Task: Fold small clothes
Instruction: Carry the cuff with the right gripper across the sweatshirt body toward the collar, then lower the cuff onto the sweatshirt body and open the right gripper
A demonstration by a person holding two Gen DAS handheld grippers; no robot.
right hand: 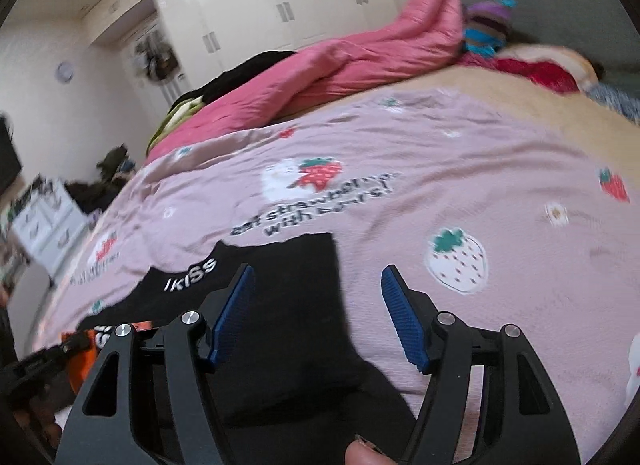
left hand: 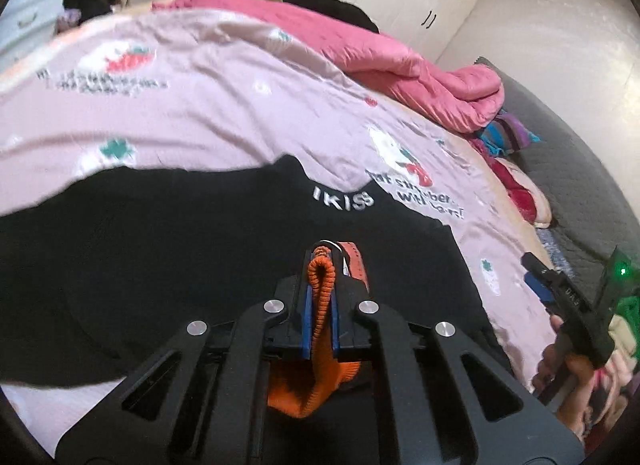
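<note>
The black garment (right hand: 280, 305) lies flat on the pink strawberry bedspread (right hand: 460, 185) near the bed's near edge. The likely slip: the orange knit piece (left hand: 320, 297), pinched only by a folded rim, could drag or bunch the black cloth beneath it. The left gripper (left hand: 320, 261) is clamped tight on that orange rim. The right gripper (right hand: 316, 289) hangs wide apart over the garment's right edge, gripping nothing.

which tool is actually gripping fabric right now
The left tool: its blue pads are shut on a fold of orange knit garment. The right tool is open, holding nothing, above the black IKISS garment.
</note>
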